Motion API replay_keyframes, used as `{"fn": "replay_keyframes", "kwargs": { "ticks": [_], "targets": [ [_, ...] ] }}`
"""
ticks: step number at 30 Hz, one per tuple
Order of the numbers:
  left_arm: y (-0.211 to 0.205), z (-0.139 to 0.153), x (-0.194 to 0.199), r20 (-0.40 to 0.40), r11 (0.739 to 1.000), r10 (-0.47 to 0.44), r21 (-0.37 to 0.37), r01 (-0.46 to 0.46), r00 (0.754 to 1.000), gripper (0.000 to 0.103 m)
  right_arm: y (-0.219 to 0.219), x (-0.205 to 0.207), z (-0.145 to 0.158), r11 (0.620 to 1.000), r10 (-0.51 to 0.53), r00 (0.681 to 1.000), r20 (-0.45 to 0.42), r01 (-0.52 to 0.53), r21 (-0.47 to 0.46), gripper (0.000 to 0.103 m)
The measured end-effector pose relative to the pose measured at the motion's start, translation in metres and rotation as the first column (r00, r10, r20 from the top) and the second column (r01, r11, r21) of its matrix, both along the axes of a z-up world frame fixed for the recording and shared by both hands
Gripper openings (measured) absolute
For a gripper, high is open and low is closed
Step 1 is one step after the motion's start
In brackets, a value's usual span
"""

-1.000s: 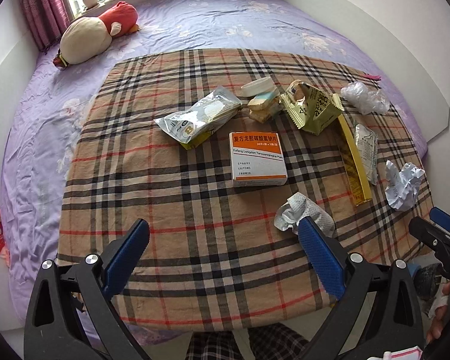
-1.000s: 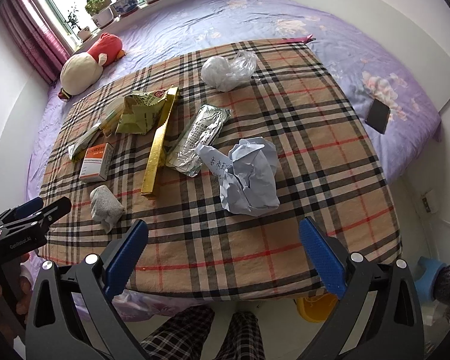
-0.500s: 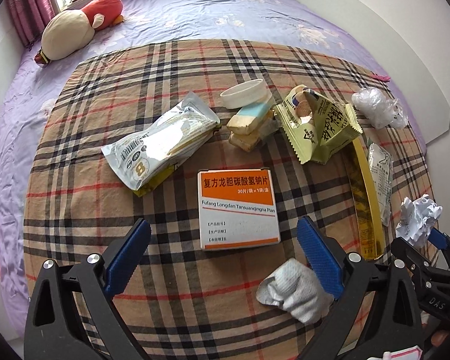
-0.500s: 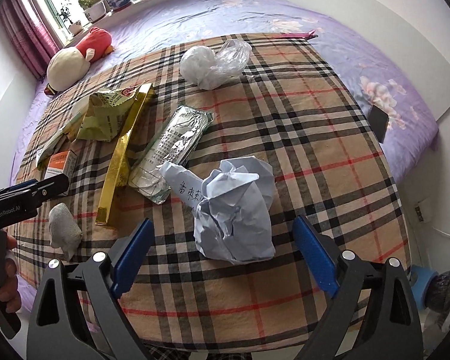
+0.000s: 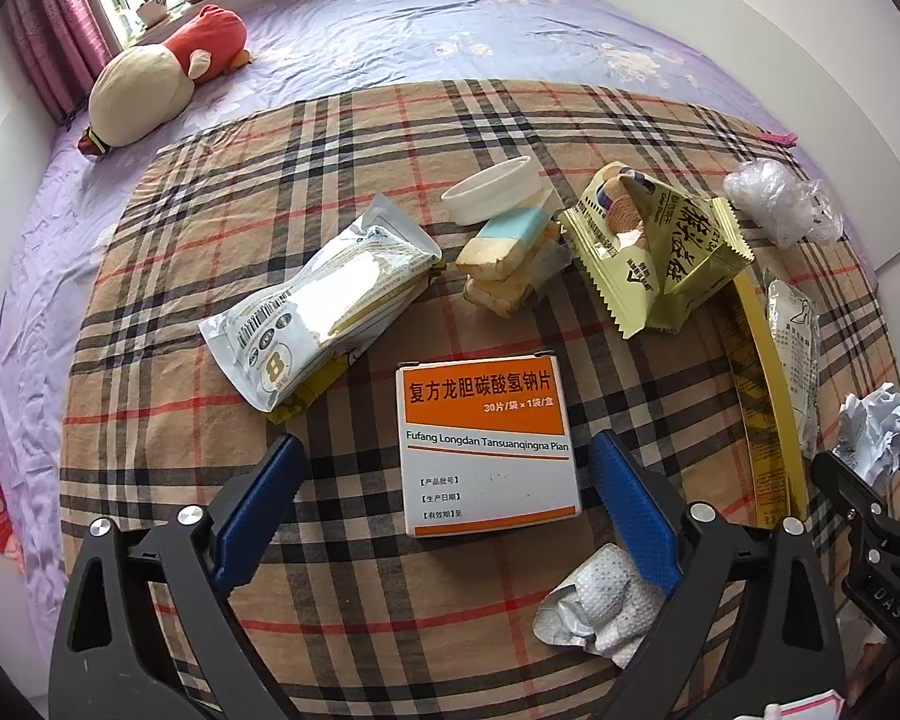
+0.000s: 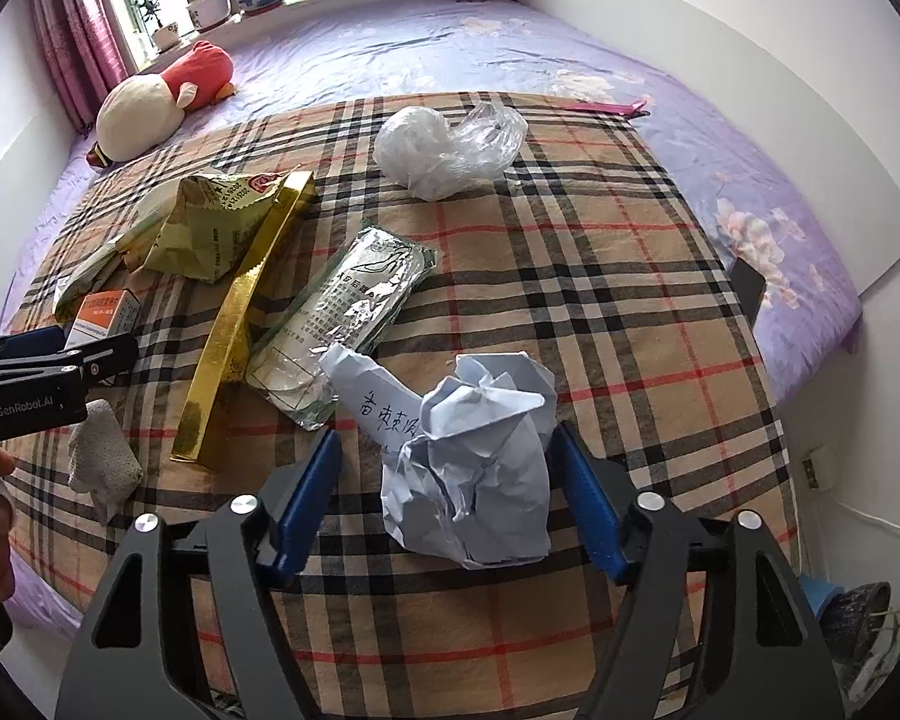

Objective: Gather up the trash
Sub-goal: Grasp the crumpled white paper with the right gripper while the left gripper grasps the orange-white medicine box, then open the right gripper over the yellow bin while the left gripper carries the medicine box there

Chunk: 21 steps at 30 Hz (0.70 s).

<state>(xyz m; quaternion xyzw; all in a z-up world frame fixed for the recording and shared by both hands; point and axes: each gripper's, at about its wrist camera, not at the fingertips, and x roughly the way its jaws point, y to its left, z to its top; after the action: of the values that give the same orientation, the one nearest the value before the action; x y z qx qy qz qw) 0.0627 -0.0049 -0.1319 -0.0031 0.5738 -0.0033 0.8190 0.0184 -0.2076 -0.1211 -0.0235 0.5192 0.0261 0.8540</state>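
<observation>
Near the plaid cloth's (image 6: pixel 600 276) front edge, right gripper (image 6: pixel 444 495) gaping wide around crumpled paper (image 6: pixel 480 480), left gripper (image 5: pixel 444 507) spreading wide, straddling the medicine box (image 5: pixel 486 450), gripping nothing.

My fingers (image 5: pixel 627 504) wear blue pads on black frames. Under me lies a tan cloth (image 6: pixel 600 276) checked in black, white and red, over a lilac floral bedsheet (image 6: pixel 660 78). The flat medicine box (image 5: pixel 487 450) is orange and white; the crumpled paper ball (image 6: pixel 480 480) is pale blue-white; the long wrapper strip (image 6: pixel 240 324) is gold.
</observation>
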Motion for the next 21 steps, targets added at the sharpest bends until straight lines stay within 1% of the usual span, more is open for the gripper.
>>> {"fn": "replay_keyframes", "kwargs": {
  "ticks": [1, 2, 3, 5, 6, 7, 8, 10, 12, 16, 21],
  "targets": [
    [0.000, 0.001, -0.001, 0.006, 1.000, 0.004, 0.001, -0.004, 1.000, 0.088, 0.000, 0.000, 0.001, 1.000, 0.004, 1.000, 0.004, -0.004, 0.001, 0.059],
    [0.000, 0.003, -0.002, 0.012, 1.000, 0.008, 0.002, -0.008, 1.000, 0.082, 0.001, -0.001, 0.001, 1.000, 0.008, 1.000, 0.005, -0.008, 0.001, 0.058],
    [0.003, 0.004, -0.004, 0.019, 1.000, 0.010, 0.001, -0.010, 1.000, 0.078, 0.001, -0.001, 0.001, 1.000, 0.008, 1.000, 0.005, -0.008, 0.001, 0.057],
    [0.007, 0.006, -0.004, 0.030, 1.000, 0.014, 0.000, -0.014, 0.999, 0.062, 0.002, -0.001, 0.001, 1.000, 0.005, 1.000, 0.006, -0.005, 0.006, 0.056],
    [0.009, 0.007, -0.004, 0.033, 1.000, 0.018, -0.001, -0.018, 0.999, 0.058, 0.001, -0.001, 0.001, 1.000, 0.004, 1.000, 0.005, -0.004, 0.009, 0.056],
    [0.013, 0.007, -0.004, 0.035, 1.000, 0.024, -0.004, -0.023, 0.999, 0.052, 0.002, -0.001, 0.001, 1.000, 0.004, 1.000, 0.004, -0.004, 0.011, 0.055],
    [0.016, 0.008, -0.005, 0.036, 1.000, 0.028, -0.009, -0.028, 0.999, 0.050, 0.002, -0.002, 0.002, 1.000, 0.005, 1.000, 0.004, -0.005, 0.013, 0.055],
    [0.021, 0.009, -0.005, 0.038, 0.999, 0.031, -0.038, -0.030, 0.999, 0.050, 0.002, -0.002, 0.002, 1.000, 0.010, 1.000, 0.002, -0.010, 0.017, 0.054],
    [0.026, 0.009, -0.006, 0.037, 0.999, 0.029, -0.043, -0.027, 0.999, 0.050, 0.002, -0.002, 0.002, 1.000, 0.014, 1.000, -0.001, -0.013, 0.022, 0.054],
    [0.029, 0.015, -0.010, 0.048, 0.999, 0.006, -0.039, -0.004, 0.999, 0.050, 0.001, -0.003, 0.003, 0.999, 0.011, 1.000, -0.007, -0.011, 0.035, 0.053],
    [0.023, 0.031, -0.014, 0.077, 0.998, -0.041, -0.034, 0.043, 0.996, 0.050, -0.001, -0.009, 0.010, 0.998, -0.001, 1.000, 0.005, 0.001, 0.059, 0.053]
  ]
}}
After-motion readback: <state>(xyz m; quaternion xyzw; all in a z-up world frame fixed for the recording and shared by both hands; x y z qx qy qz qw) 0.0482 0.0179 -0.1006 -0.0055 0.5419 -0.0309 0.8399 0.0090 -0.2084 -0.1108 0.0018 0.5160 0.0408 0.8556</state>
